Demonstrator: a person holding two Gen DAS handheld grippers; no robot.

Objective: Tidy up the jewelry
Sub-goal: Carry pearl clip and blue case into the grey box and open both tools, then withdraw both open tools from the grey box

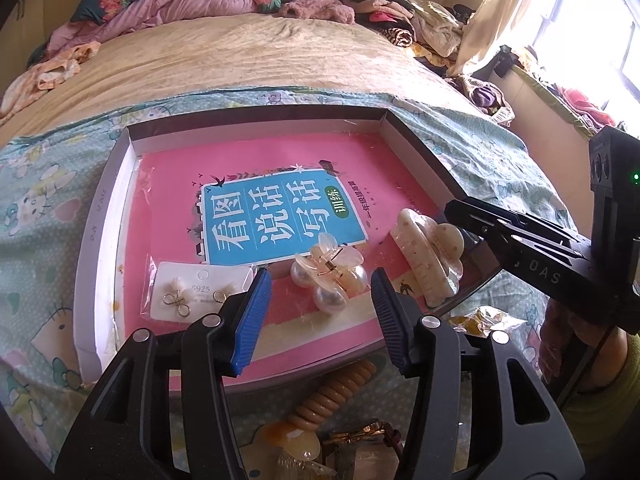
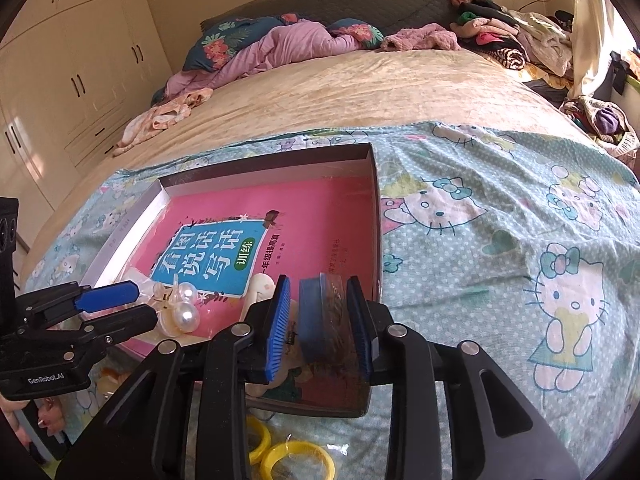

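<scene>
Left tongs [image 1: 320, 312]: jaws stand moderately apart and empty; the blue pads [image 1: 250, 320] press on nothing. Below and nearer than them, on the patterned sheet [image 1: 36, 216], lie an amber coiled hair tie [image 1: 332, 396] and further small pieces too blurred to name.

Just ahead, between the pad tips, a pearl hair clip [image 1: 332, 280] rests on the pink book [image 1: 248, 172] inside the shallow box [image 1: 108, 208]. Just left of the left pad lies an earring card [image 1: 192, 292] in clear wrap. To the right of the pearl clip lies a cream claw clip [image 1: 428, 256], well inside the box.

Right tongs [image 2: 318, 316]: jaws narrowly apart. A dark, blurred mass sits against the right-hand pad; whether anything is gripped cannot be told. Their tips reach the cream claw clip from the right. Beneath them, yellow rings [image 2: 296, 456] lie on the sheet.

Beyond the box, the bed [image 1: 240, 48] carries crumpled clothing.
</scene>
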